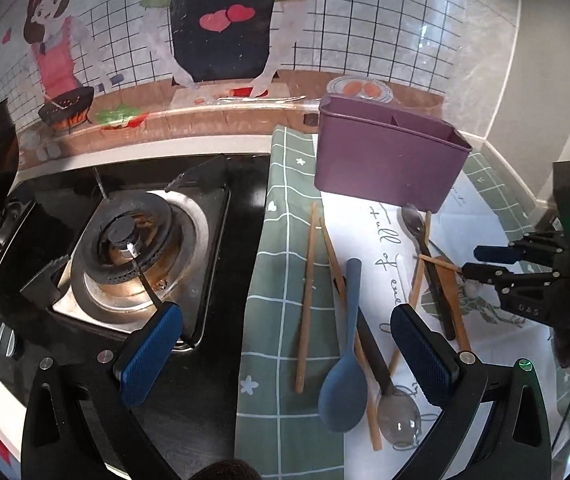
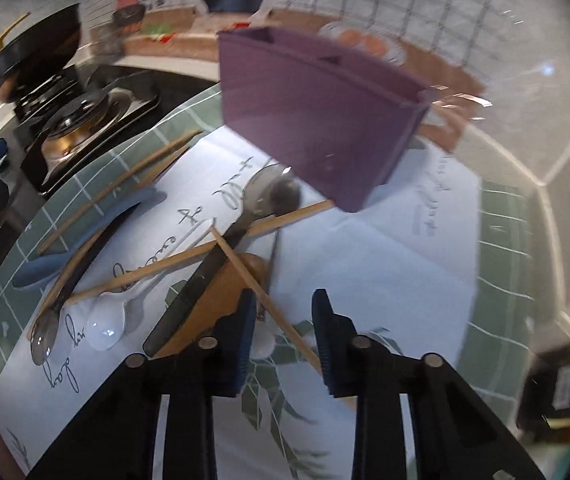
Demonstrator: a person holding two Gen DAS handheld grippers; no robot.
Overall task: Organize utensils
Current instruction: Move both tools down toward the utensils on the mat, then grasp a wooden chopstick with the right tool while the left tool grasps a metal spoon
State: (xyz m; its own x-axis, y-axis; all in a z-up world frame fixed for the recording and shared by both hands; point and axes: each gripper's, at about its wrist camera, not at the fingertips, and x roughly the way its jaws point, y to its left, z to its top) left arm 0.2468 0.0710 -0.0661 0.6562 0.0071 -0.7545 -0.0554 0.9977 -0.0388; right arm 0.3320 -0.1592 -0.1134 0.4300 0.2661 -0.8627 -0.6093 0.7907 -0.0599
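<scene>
Straddling a wooden chopstick (image 2: 269,300), the right gripper (image 2: 283,336) stands part-open (pads not touching it).

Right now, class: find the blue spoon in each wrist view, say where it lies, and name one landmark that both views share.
Left wrist view: the blue spoon lies low, centre-right on the cloth, bowl nearest the camera.
Right wrist view: the blue spoon lies at left, beside the chopsticks.
Shared landmark: the purple utensil holder, standing behind the scattered utensils in both.
</scene>
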